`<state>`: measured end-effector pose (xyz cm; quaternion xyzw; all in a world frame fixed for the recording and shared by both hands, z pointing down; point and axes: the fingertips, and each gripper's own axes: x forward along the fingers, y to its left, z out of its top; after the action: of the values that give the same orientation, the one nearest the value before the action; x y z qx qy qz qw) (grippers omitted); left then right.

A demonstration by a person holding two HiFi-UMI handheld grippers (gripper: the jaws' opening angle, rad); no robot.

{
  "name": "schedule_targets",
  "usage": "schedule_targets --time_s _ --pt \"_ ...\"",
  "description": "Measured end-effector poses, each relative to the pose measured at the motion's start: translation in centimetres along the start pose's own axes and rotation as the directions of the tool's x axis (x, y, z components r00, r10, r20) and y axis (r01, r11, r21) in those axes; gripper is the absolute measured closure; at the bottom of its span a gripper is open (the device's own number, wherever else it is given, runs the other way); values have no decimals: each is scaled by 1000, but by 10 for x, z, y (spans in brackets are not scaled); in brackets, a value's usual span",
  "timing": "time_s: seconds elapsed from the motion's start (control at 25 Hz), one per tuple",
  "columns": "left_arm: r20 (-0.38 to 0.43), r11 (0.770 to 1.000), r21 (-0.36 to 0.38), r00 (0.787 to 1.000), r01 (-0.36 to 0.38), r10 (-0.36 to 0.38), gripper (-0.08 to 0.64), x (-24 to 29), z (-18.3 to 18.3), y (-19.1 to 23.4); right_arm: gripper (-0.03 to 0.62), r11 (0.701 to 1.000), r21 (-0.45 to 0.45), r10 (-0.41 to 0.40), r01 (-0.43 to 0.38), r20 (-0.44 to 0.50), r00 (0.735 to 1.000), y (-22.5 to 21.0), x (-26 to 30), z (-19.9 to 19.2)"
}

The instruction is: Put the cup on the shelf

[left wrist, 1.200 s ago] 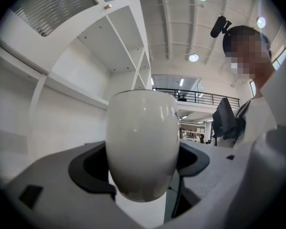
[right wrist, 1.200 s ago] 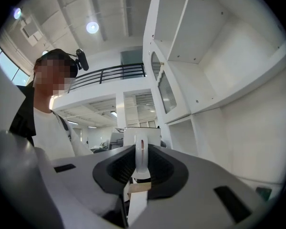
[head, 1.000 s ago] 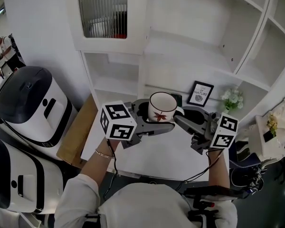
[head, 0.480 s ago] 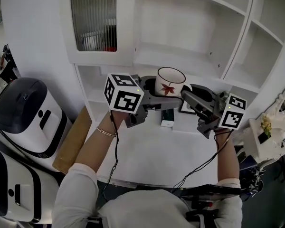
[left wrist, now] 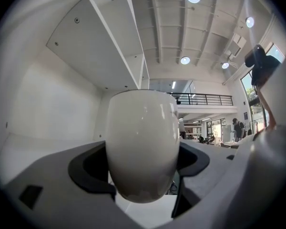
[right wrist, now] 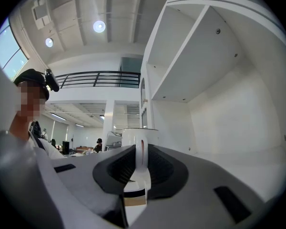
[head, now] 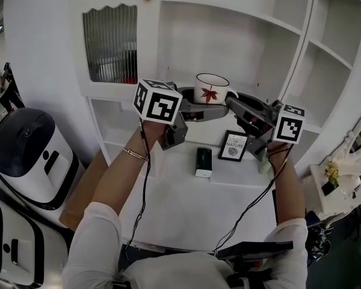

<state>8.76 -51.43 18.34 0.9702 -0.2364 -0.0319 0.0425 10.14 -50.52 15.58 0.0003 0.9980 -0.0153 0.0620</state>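
Cup (head: 212, 88) upright just in front of the shelf (head: 262, 84), left gripper (head: 197, 99) clamping its body, right gripper (head: 231, 99) pinching its handle (right wrist: 139, 156). Move both forward together, keep it level, seat it flat before you let go.

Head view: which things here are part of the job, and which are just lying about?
In the job: cup, held by left gripper and right gripper; white shelf unit.
Lying about: framed picture, small dark box, white table, black-and-white appliance.
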Motion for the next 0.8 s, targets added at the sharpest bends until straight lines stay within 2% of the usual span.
schedule_targets --time_s 0.12,0.36,0.56,0.64,0.8 --pt "28 1000 -5 999 -27 27 184 0 13 7 517 1000 15 10 -10 21 1000 -6 5 11" --pt "74 990 -85 990 -112 119 184 20 42 52 518 995 95 0 -4 45 999 -58 12 32" --pt "102 981 -102 979 -168 178 181 14 55 65 520 999 44 18 -20 45 999 -62 26 44" --pt "113 976 -113 974 -184 196 181 12 56 68 520 998 68 -6 3 44 999 -69 27 43" --pt "123 965 -149 964 -217 235 176 4 55 76 520 998 57 7 -9 42 999 -72 36 43"
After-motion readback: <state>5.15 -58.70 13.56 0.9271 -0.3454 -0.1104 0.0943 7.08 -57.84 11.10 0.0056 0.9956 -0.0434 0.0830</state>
